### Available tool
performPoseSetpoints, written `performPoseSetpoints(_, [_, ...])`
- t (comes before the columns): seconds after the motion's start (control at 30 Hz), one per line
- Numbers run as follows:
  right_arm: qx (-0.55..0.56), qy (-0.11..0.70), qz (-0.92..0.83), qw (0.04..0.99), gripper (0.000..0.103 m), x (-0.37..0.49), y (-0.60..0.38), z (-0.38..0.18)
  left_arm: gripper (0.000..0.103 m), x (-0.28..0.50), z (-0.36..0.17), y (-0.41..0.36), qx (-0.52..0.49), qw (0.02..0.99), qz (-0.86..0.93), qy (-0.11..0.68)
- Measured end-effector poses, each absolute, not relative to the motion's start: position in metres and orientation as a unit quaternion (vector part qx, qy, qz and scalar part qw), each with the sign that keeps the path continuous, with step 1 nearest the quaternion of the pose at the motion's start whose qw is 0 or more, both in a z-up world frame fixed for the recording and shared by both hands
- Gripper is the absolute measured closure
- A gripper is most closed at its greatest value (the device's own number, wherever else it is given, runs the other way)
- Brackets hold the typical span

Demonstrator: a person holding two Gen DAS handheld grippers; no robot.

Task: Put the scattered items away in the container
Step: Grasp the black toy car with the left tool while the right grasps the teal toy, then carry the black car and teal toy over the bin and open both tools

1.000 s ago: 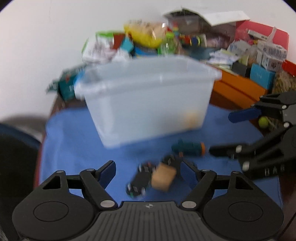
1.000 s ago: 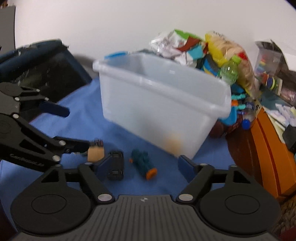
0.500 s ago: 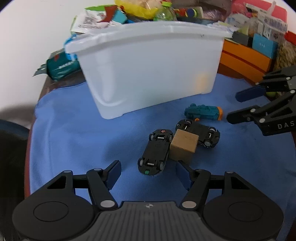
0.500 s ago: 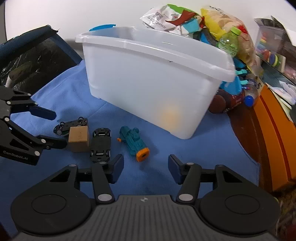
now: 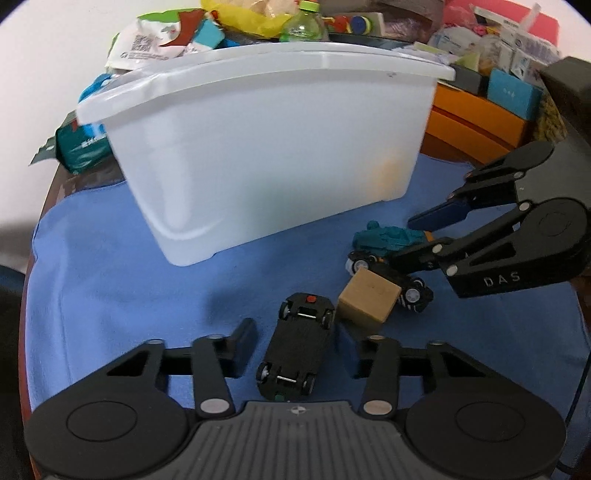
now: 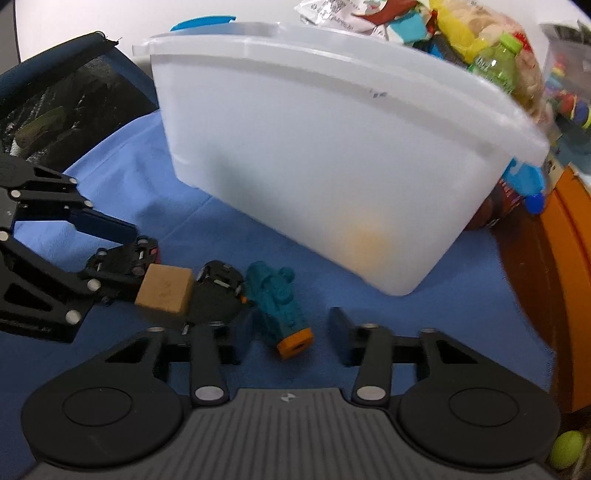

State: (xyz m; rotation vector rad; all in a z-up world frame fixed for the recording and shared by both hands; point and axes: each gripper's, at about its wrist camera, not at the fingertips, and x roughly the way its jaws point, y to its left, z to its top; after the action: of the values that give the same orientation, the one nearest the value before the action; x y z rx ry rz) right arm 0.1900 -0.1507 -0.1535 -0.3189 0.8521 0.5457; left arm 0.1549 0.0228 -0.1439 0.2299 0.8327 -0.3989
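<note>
A white translucent bin (image 5: 266,147) stands on the blue cloth, with an orange shape showing through its wall (image 6: 365,236). My left gripper (image 5: 297,345) is open around an upside-down black toy car (image 5: 297,350). A tan wooden block (image 5: 369,301) touches that car and a second black car (image 5: 402,280). My right gripper (image 6: 290,332) is open around a teal toy with an orange end (image 6: 280,302). The right gripper also shows in the left wrist view (image 5: 417,236), and the left gripper in the right wrist view (image 6: 122,254).
Snack bags, a green bottle (image 5: 301,26) and boxes are piled behind the bin. Orange boxes (image 5: 476,122) stand at the right. A dark chair (image 6: 62,110) is beyond the cloth's left edge. A small green ball (image 6: 567,448) lies at the lower right.
Both grippers have moved forward and down toward the toys. The left now straddles the upside-down car, the right straddles the teal toy. The bin looms larger.
</note>
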Motion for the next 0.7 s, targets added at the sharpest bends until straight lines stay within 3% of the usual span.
performPoseSetpoints(0.03, [-0.148, 0.407, 0.261, 0.863, 0.069, 0.189, -0.151, -0.153, 0.065, 0.153, -0.144, 0.021, 0.118, 0.889, -0.192, 0.398])
performPoseSetpoints(0.17, [-0.161, 0.405, 0.26, 0.862, 0.072, 0.183, -0.148, -0.152, 0.069, 0.147, -0.14, 0.016, 0.118, 0.889, -0.19, 0.4])
performPoseSetpoints(0.7, [-0.138, 0.342, 0.251, 0.895, 0.074, 0.15, -0.161, -0.085, 0.069, 0.113, -0.055, 0.022, 0.073, 0.925, -0.176, 0.328])
